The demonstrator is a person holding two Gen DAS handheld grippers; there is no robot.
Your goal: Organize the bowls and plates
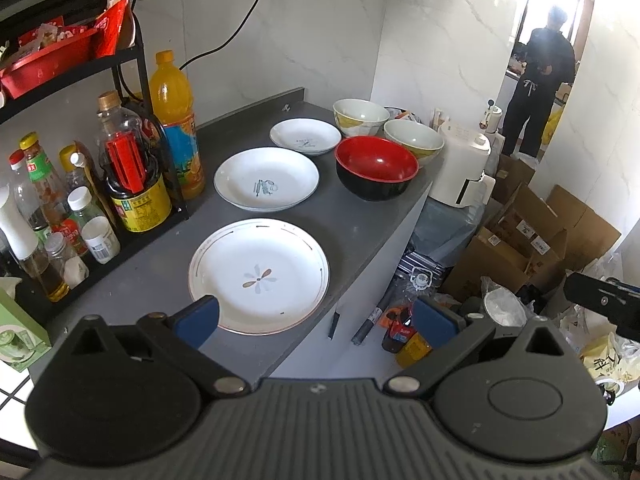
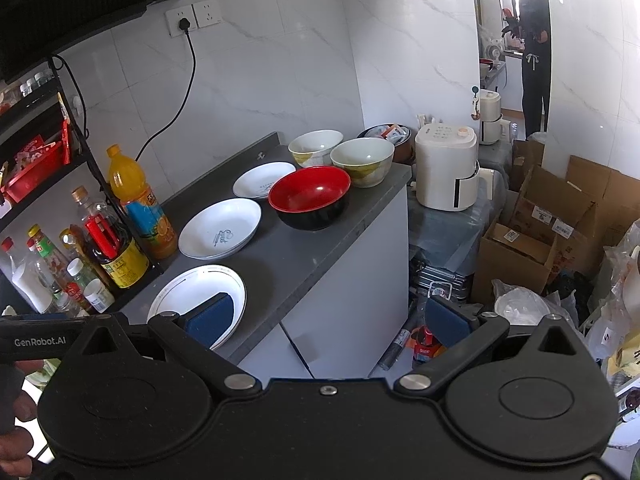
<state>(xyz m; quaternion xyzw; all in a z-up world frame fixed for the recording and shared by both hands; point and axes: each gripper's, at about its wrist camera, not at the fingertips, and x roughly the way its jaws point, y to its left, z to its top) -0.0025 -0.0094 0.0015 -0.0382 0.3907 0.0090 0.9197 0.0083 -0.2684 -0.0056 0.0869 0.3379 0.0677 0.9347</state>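
1. Left gripper, black with blue pads: fingers spread wide, empty, held above the near end of the grey countertop, tilted down.
2. Right gripper, same build: fingers also wide apart, empty, hovering off the counter's front edge.
3. Three white plates in a row along the counter: flower-patterned plate nearest, larger printed plate next, smaller printed plate farthest.
4. Three bowls at the far end: one red-and-black bowl, two pale green-and-white bowls behind it.
5. Orange juice bottle beside the plates, by the black rack.
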